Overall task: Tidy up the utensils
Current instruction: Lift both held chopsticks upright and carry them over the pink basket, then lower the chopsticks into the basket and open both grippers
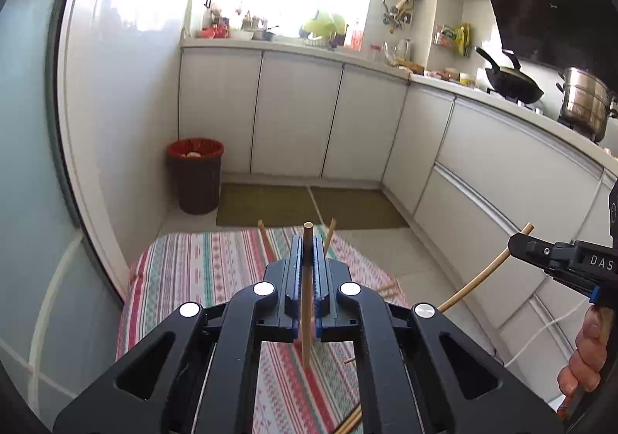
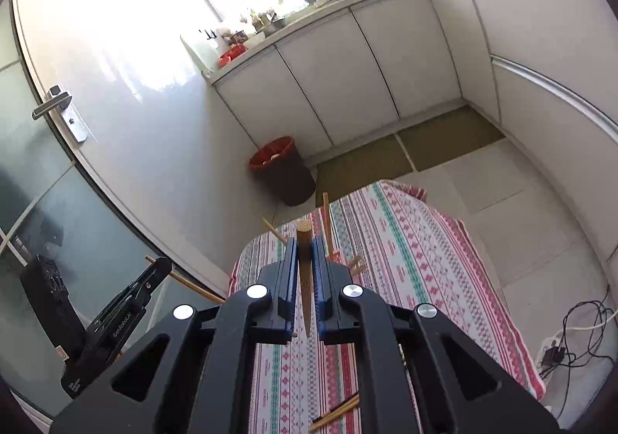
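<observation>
My left gripper (image 1: 308, 244) is shut on a wooden chopstick (image 1: 307, 302) that stands upright between its jaws, above a striped cloth (image 1: 216, 272). My right gripper (image 2: 305, 252) is shut on another wooden chopstick (image 2: 304, 272), thick end up. Each gripper shows in the other view: the right one (image 1: 519, 241) at the right edge with its chopstick (image 1: 479, 275), the left one (image 2: 160, 266) at lower left with its chopstick (image 2: 193, 285). More chopsticks (image 2: 336, 411) lie on the cloth, and some (image 1: 266, 237) stick up behind the jaws.
A dark bin with a red liner (image 1: 197, 175) stands in the corner by the white cabinets (image 1: 293, 113). Green mats (image 1: 309, 206) lie on the tiled floor. A wok (image 1: 510, 80) and a steel pot (image 1: 585, 102) sit on the counter. Cables and a power strip (image 2: 567, 341) lie on the floor at right.
</observation>
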Action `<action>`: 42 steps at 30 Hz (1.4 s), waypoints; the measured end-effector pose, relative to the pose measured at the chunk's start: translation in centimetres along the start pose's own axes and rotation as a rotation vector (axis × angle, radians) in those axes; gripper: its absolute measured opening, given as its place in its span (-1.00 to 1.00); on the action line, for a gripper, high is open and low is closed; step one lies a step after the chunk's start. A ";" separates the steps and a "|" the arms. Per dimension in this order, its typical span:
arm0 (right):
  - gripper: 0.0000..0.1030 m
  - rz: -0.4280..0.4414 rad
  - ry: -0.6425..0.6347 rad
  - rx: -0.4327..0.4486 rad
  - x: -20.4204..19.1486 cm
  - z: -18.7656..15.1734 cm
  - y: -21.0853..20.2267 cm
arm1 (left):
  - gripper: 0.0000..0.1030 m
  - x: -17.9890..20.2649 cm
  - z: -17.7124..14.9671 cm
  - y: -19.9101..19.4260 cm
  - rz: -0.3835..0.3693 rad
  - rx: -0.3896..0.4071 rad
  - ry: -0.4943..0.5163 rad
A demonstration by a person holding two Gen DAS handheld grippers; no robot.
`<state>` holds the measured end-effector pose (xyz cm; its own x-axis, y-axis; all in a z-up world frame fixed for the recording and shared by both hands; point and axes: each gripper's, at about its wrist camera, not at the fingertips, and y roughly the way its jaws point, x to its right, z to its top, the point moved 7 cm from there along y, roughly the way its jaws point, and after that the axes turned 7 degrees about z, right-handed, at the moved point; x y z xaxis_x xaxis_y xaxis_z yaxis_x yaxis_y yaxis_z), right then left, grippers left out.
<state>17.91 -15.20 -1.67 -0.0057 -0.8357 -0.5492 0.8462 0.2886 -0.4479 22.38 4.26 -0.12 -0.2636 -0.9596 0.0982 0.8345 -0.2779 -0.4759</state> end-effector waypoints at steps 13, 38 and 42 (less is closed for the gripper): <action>-0.85 -0.031 -0.045 0.050 -0.2 6.4 6.1 | -0.92 1.0 2.5 8.5 0.035 -0.004 -0.036; -0.80 -0.137 -0.162 -0.023 -0.5 3.3 16.5 | -0.10 -3.9 0.4 9.6 0.045 0.000 -0.235; -0.50 -0.136 -0.156 -0.025 -1.1 2.9 16.0 | -0.05 -3.9 0.2 9.2 0.062 0.005 -0.215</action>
<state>32.99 -10.99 -6.15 -0.0350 -0.9295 -0.3671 0.8295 0.1778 -0.5294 31.19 5.43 -4.67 -0.1025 -0.9620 0.2530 0.8483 -0.2174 -0.4829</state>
